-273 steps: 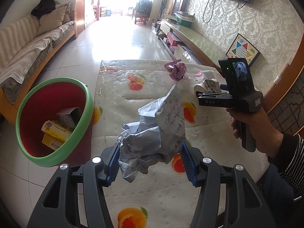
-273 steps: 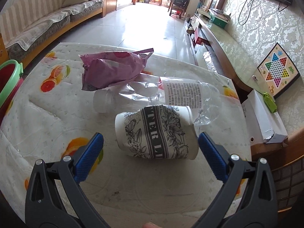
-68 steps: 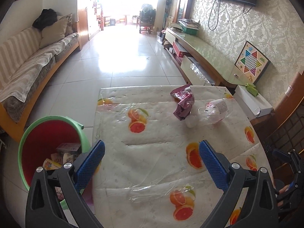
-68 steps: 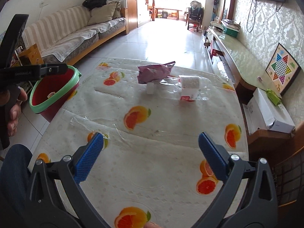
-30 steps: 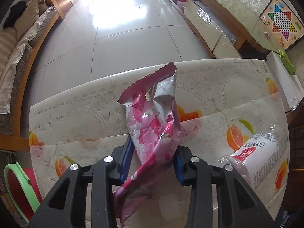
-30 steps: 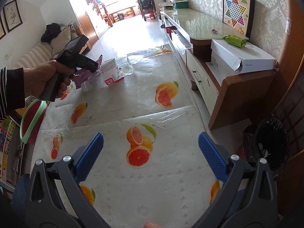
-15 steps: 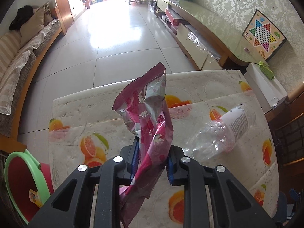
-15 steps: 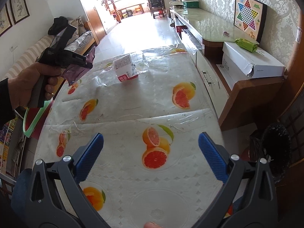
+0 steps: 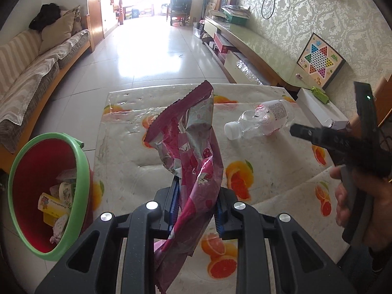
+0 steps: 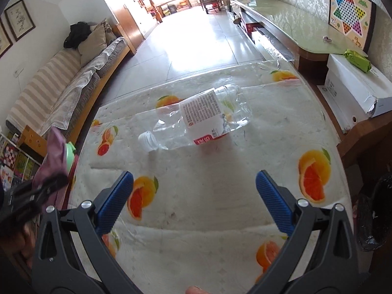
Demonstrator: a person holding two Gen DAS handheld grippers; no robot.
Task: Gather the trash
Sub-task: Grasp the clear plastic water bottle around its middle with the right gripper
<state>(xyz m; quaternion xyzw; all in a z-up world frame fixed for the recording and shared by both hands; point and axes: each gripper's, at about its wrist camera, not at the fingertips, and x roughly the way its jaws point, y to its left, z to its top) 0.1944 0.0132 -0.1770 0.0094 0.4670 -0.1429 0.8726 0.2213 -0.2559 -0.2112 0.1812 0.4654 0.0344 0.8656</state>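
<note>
Pinching a crumpled pink snack wrapper (image 9: 193,161), the left gripper (image 9: 196,205) has its jaws squeezed in on the foil, and they have just been closing on it. The wrapper stands up from between the blue pads (image 9: 174,196), its torn zigzag edge at the top and its lower end hanging below the pads. It is held in the air above the counter (image 9: 137,161), which is covered with a plastic cloth printed with orange slices.

A red bin with a green rim (image 9: 73,196) stands on the floor just beside the counter's left edge. Several pieces of trash already lie inside it, among them a yellow carton; the rest is too small to name.

An empty clear plastic bottle (image 10: 201,120) lies on its side on the counter, crushed, with a white cap pointing left and a white and red label around its middle. The right gripper (image 10: 194,188) hovers short of it with its jaws spread wide and nothing between them. From the left wrist view that gripper is a dark blur at the right, held in a hand (image 9: 360,210).

From the right wrist view the wrapper shows only as a blurred purple shape at the far left edge, next to a sliver of the bin's green rim.

A striped sofa (image 10: 61,90) runs along the left wall, and a white box (image 10: 355,90) sits on a low cabinet to the right of the counter.
</note>
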